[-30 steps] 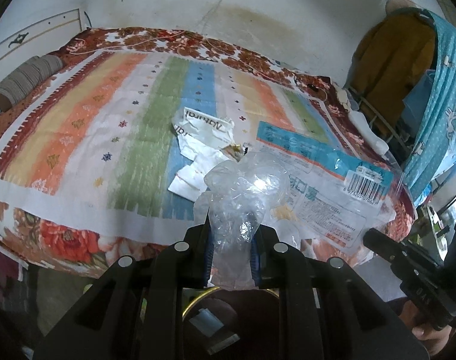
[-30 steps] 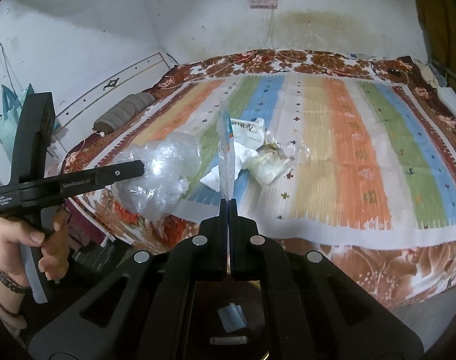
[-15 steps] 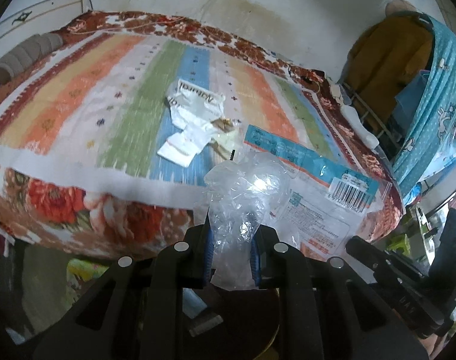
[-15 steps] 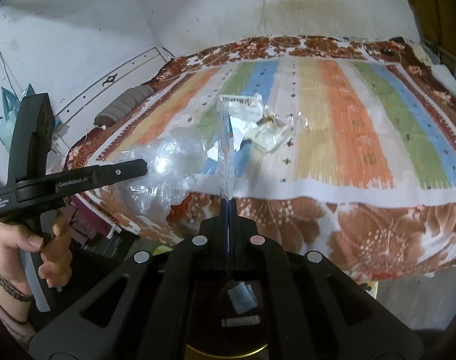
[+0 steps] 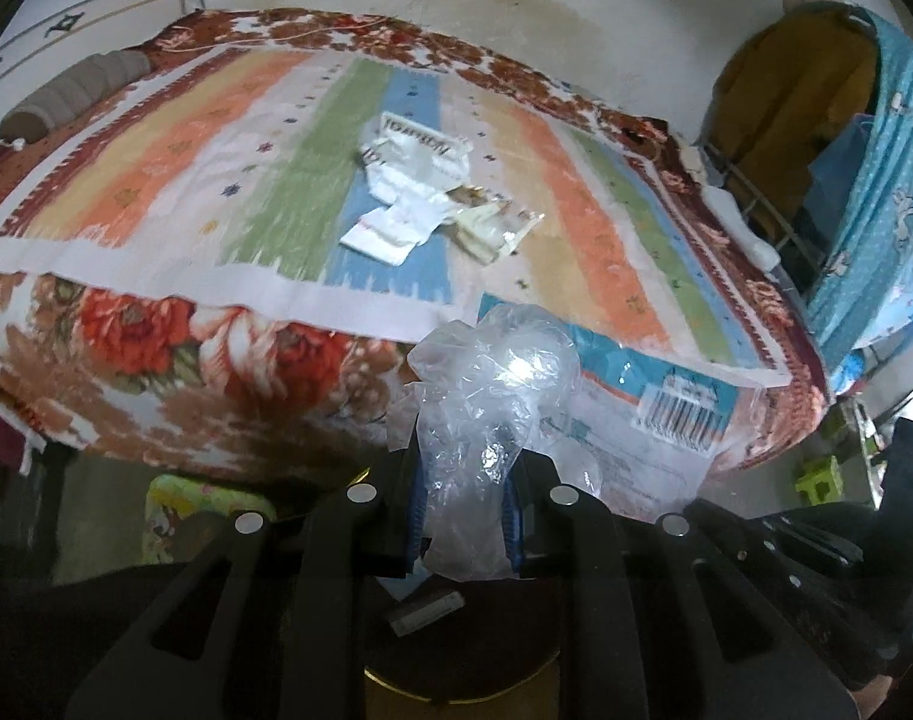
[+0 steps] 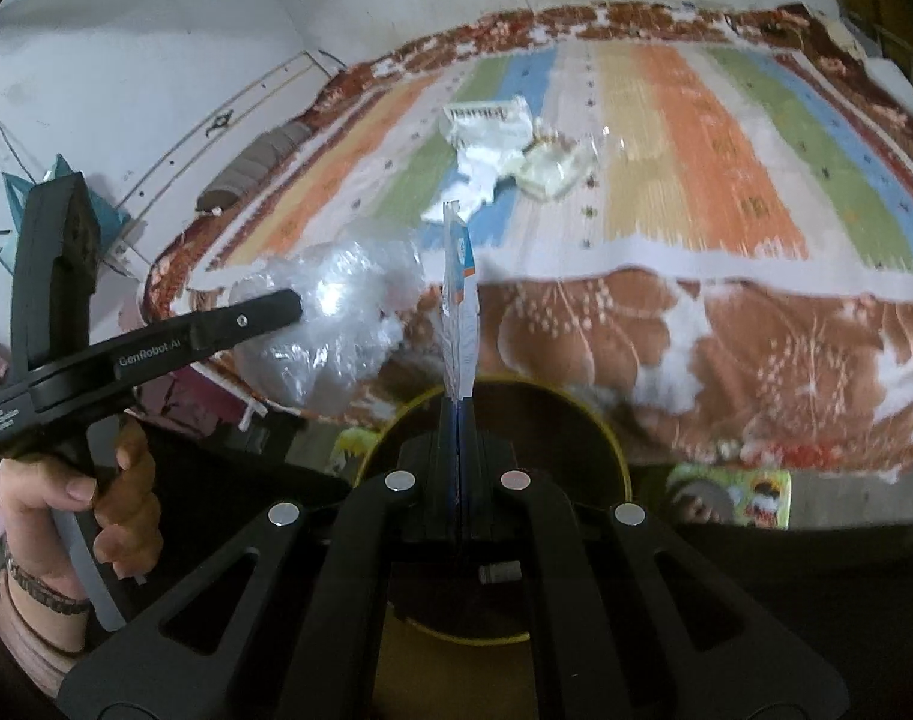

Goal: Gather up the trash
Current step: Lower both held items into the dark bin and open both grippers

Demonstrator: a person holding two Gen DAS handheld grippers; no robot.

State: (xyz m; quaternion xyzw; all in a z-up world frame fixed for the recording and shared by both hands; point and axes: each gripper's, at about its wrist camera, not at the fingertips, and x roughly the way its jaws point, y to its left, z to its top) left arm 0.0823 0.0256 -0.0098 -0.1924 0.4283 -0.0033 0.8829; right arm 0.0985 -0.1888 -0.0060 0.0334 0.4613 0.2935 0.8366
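Left tongs [image 5: 463, 516] pinching crumpled clear plastic [image 5: 492, 414]; right tongs [image 6: 459, 480] pressed together on flat printed wrapper [image 6: 459, 306]. Both held over dark round bin [image 6: 600, 420] beside bed [image 5: 156, 180]. Risk: light film clinging to pads or drifting outside rim on release. More scraps [image 5: 420, 192] left on bed.

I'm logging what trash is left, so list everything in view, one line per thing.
crumpled plastic bag: one, clear, pinched in the left gripper.
flat packet: one, blue and white with a barcode, clamped in the right gripper.
paper and wrapper scraps: a small pile, white and cream, mid-bed on the blue stripe.
bedspread: one, striped with a brown floral border, over the bed.
bolster: one, grey, far left of the bed.
bin: one, dark with a yellow rim, below both grippers.
left gripper: black, jaws closed on the bag.
right gripper: black, jaws shut on the packet.
hand: one, gripping the left gripper's handle.
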